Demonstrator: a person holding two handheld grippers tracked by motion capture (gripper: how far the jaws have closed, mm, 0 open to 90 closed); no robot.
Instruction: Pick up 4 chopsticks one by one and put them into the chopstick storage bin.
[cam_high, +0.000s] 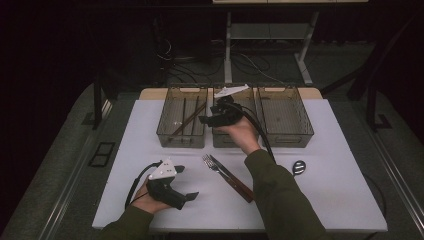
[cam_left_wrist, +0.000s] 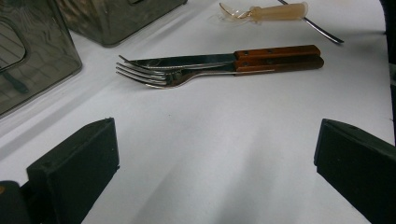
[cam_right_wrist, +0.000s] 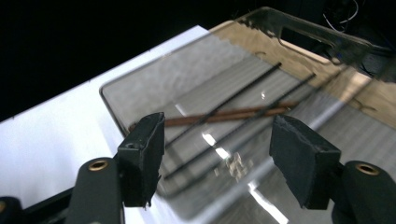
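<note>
- White tabletop (cam_high: 150, 125) fills the middle of the high view, dark floor all around it.
- Three smoky clear bins sit in a row at the upper centre; the left bin (cam_high: 182, 123) holds brown chopsticks (cam_high: 189, 120) lying aslant on its floor.
- Right gripper (cam_high: 207, 119) hangs over the seam between the left and middle bins, jaws parted and empty (the chopsticks show beyond them in the right gripper view).
- Left gripper (cam_high: 186, 182) rests at lower left, jaws wide, nothing held.
- Wood-handled fork (cam_high: 216, 164) and knife (cam_high: 235, 179) lie touching side by side at lower centre.
</note>
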